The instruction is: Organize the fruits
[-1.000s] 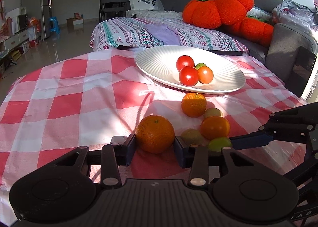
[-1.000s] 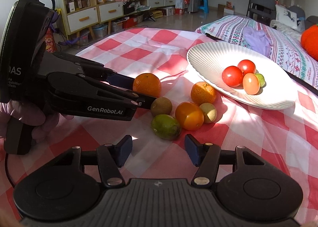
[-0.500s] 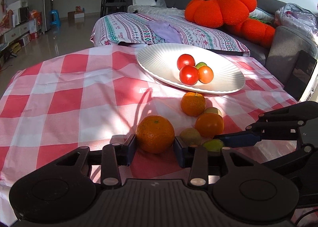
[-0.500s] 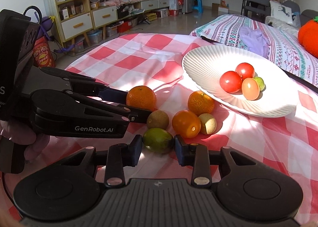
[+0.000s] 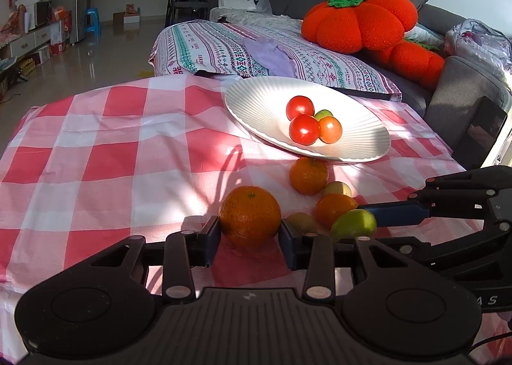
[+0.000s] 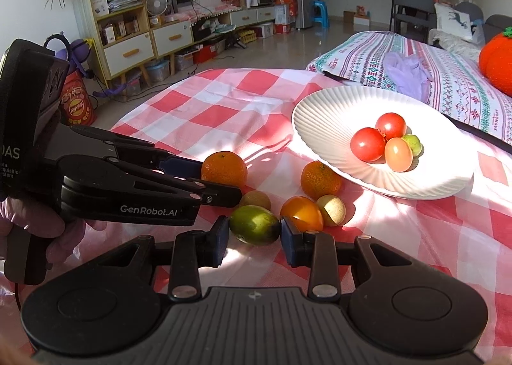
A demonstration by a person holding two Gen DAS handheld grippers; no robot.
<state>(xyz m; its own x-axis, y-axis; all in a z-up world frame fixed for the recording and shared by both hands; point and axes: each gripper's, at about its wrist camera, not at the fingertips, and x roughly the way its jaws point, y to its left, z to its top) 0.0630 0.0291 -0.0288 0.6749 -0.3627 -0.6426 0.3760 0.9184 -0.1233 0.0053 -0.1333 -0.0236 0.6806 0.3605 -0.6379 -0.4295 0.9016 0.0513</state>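
Note:
My left gripper (image 5: 249,238) is shut on a large orange (image 5: 249,219), which also shows in the right wrist view (image 6: 224,170). My right gripper (image 6: 255,238) is shut on a green lime (image 6: 254,225), held just above the cloth; it also shows in the left wrist view (image 5: 353,224). A second orange (image 6: 320,180), an orange tomato (image 6: 301,212) and two small brownish fruits (image 6: 331,210) lie on the checked cloth. A white plate (image 6: 320,115) holds two red tomatoes (image 6: 368,144), an orange one and a small green fruit.
The table with the red-and-white cloth (image 5: 112,157) ends near a bed with a patterned cover (image 5: 224,51) and a grey sofa with orange pumpkin cushions (image 5: 358,18). Shelves and drawers (image 6: 128,35) stand far left in the right wrist view.
My right gripper moved forward and closed on the green lime, then raised it slightly. My left gripper stayed shut on the large orange and lifted a little.

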